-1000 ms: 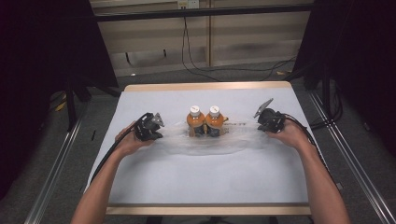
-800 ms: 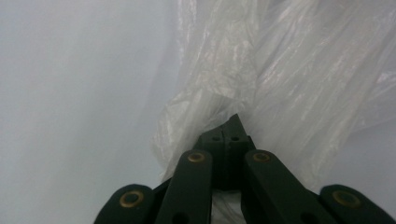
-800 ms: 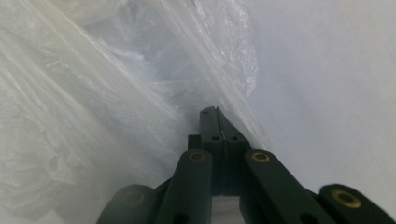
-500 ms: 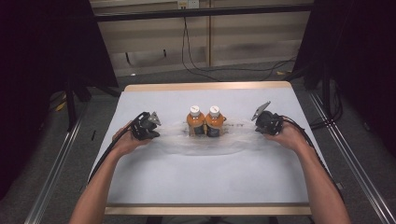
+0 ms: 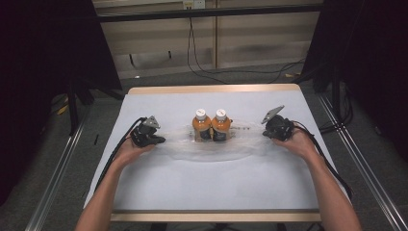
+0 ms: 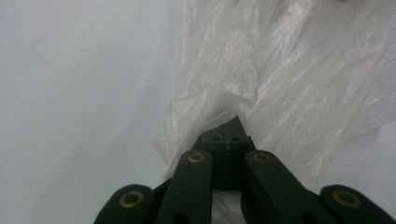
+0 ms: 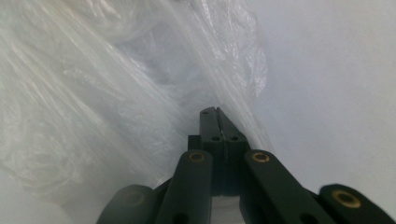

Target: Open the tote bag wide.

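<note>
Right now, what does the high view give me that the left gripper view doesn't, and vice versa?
High view alone: two orange bottles upright side by side mid-table, the right gripper at the far end of the clear plastic bag, both forearms, floor cables. Left gripper view alone: the jaws pressed together on a bunched edge of the plastic, film creasing close up. Both: the left gripper, the plastic bag, and the white table.

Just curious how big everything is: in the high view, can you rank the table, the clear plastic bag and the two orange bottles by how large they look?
1. Table, by far.
2. Clear plastic bag.
3. The two orange bottles: they look alike, so no ranking between them.
</note>
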